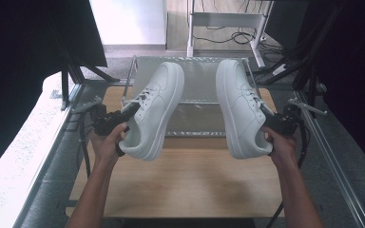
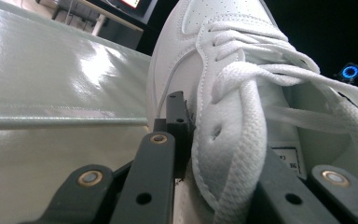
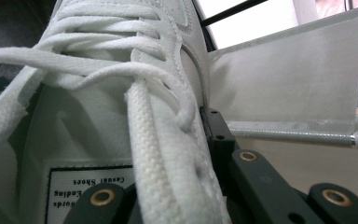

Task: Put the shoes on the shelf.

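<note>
Count from my station: two white sneakers, two grippers, two hands, one mesh-topped rack, one wooden table.

Left shoe is off the table, carried by the left gripper. In the left gripper view its jaws are clamped on the collar wall beside the top eyelets, one jaw outside the upper, the other inside the opening. Right shoe is likewise in the air, the right gripper pinching its collar edge the same way, as the right gripper view confirms; a printed label on the insole reads upside down there.

Surface: light wooden table, bare under the shoes. At its far edge stands the rack, a metal frame with a translucent mesh panel; both toes hang over it. Room: grey floor, white table legs and loose cables at the back, dark drapes on both sides, a bright white surface at the left.

Orientation: each shoe's long axis runs heel near my hands, toe away. Both are rolled onto their sides, soles facing each other across the gap, laces outward. Toes sit higher than heels.
</note>
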Demonstrator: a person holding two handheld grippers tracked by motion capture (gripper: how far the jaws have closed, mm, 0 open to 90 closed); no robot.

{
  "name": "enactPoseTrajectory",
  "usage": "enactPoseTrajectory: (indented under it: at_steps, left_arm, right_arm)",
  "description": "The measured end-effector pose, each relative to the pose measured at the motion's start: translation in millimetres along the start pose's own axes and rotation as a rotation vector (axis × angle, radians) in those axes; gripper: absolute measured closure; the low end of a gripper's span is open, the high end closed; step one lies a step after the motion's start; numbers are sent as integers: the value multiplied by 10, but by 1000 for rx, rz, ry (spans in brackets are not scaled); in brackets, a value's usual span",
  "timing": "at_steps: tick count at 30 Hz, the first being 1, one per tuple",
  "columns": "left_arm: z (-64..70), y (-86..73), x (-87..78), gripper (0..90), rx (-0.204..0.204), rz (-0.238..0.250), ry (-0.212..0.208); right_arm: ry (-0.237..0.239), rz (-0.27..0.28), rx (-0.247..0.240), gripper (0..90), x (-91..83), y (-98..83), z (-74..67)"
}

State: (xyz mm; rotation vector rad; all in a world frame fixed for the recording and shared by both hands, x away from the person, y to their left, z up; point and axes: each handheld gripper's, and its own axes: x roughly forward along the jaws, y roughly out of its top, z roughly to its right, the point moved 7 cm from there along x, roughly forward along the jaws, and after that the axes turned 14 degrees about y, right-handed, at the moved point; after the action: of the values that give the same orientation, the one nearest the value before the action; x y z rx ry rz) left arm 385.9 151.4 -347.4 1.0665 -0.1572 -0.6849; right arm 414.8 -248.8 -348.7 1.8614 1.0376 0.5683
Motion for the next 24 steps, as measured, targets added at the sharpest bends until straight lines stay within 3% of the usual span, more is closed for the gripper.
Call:
enactPoseTrajectory:
  at_steps: [8, 13, 24]
  left_arm:
    - [19, 55, 59, 839, 1, 0, 7]
    - [7, 118, 125, 840, -18, -6, 1]
    - [-65, 243, 295, 840, -31, -3, 42]
  right_arm:
    - [-18, 7, 16, 875, 65, 55, 57]
    - [-36, 9, 13, 875, 83, 114, 84]
    - [-61, 5, 22, 875, 178, 231, 102]
